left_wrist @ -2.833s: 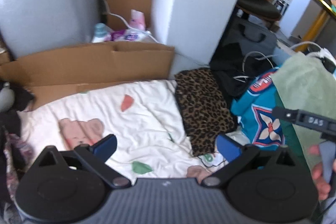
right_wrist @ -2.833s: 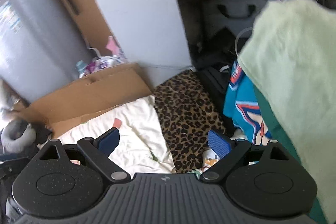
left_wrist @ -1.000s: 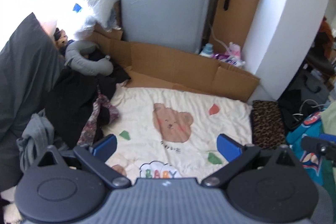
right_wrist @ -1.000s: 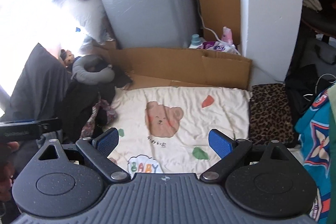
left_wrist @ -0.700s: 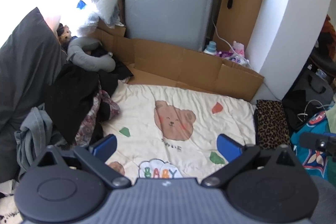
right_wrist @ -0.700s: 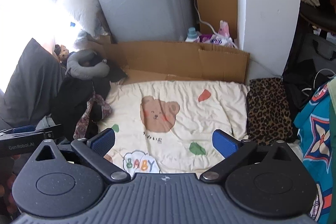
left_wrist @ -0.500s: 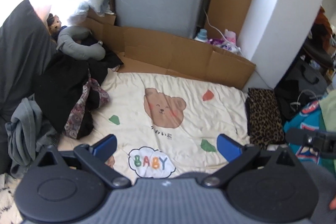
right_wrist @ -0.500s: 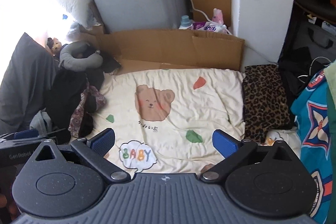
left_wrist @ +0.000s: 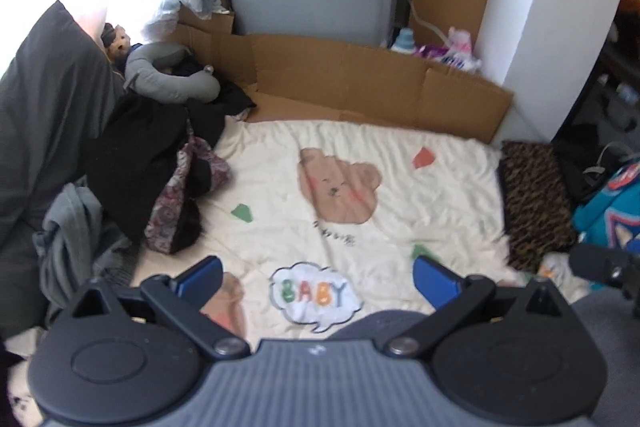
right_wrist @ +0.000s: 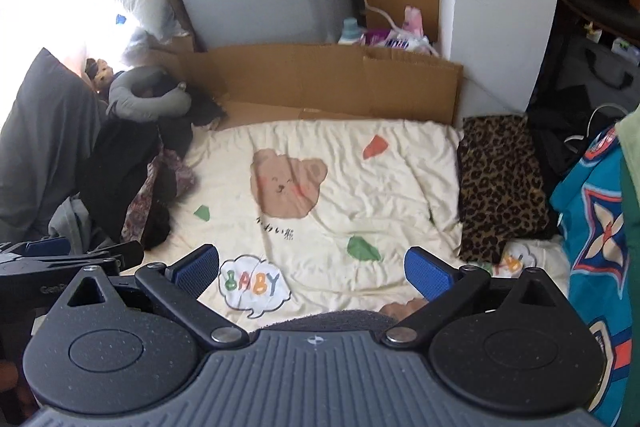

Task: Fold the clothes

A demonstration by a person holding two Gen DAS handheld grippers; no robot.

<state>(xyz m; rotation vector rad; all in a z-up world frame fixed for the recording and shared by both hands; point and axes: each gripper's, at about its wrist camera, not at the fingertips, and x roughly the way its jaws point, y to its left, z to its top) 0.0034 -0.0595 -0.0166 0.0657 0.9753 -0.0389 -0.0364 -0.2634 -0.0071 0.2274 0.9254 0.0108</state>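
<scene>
Black linkage arms carry blue-padded fingers [left_wrist: 202, 274] on ribbed grey bodies.

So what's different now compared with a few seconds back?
Both claws, left and right, swung leftward from the clothes on the right to face the cream bear blanket. Neither grabbed anything; both stay open. The leopard-print cloth hasn't moved.
</scene>
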